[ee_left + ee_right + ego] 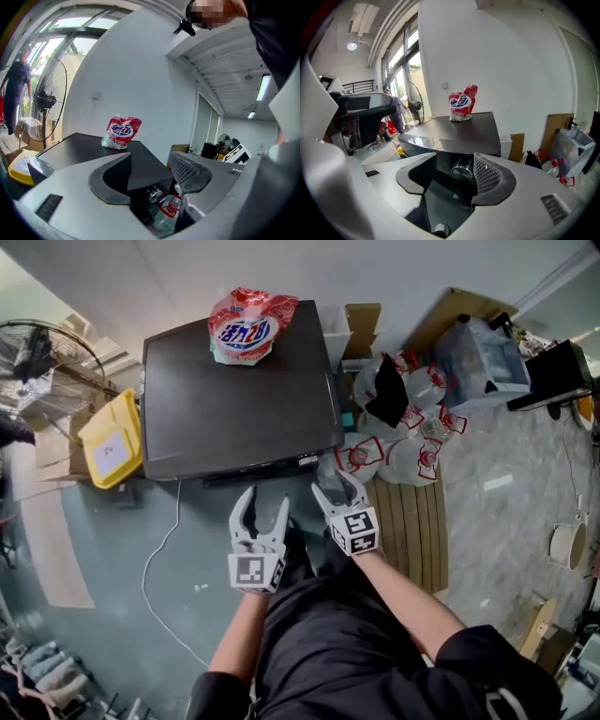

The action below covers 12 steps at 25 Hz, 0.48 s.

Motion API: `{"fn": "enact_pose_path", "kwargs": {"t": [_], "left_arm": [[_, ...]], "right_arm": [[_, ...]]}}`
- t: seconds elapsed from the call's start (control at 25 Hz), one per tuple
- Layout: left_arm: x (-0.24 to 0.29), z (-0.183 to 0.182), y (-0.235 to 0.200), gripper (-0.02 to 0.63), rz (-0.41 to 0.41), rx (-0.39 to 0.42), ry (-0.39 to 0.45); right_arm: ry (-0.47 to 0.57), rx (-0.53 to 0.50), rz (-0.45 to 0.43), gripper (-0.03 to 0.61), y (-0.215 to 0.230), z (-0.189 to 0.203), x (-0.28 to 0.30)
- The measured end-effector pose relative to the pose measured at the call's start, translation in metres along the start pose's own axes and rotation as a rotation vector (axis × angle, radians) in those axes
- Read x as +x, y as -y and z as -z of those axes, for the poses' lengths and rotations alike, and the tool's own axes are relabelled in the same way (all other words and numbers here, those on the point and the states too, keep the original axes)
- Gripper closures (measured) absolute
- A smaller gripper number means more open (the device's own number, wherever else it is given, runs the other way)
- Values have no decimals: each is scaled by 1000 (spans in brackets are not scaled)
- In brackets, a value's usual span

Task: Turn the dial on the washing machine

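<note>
Washing machine (239,399) is a dark top-loader on the floor, lid shut, with a red-and-white detergent pouch (246,326) upright near its back edge. I see the dial (462,169) as a silver round knob on the front panel, just under the lid's front lip and toward the right corner. Its axis is level and its face points out at me.

Right hand-held gripper (336,482) has its jaws apart with nothing clamped. In its own view the dial shows whole in the gap, nearer the right jaw and not touched. Left hand-held gripper (266,501) is also spread and empty, beside the right one, short of the panel.

Water bottles (412,442) with red labels crowd the machine's right side, next to a wooden pallet (408,531). There is a yellow bin (112,437) on the left and a white cable (159,559) on the floor.
</note>
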<state>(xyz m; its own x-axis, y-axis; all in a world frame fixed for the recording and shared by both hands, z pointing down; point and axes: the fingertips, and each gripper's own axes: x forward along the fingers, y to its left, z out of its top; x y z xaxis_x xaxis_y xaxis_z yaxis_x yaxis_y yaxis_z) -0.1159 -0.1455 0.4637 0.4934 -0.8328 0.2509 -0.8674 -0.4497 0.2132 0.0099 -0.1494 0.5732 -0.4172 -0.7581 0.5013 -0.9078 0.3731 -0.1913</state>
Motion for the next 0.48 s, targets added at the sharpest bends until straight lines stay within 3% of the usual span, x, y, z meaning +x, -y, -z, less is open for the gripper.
{"fn": "enact_pose_path", "kwargs": {"t": [0.48], "left_arm": [[4, 33, -25, 373, 81, 10, -40]], "right_arm": [[6, 27, 108, 360, 4, 32, 45]]}}
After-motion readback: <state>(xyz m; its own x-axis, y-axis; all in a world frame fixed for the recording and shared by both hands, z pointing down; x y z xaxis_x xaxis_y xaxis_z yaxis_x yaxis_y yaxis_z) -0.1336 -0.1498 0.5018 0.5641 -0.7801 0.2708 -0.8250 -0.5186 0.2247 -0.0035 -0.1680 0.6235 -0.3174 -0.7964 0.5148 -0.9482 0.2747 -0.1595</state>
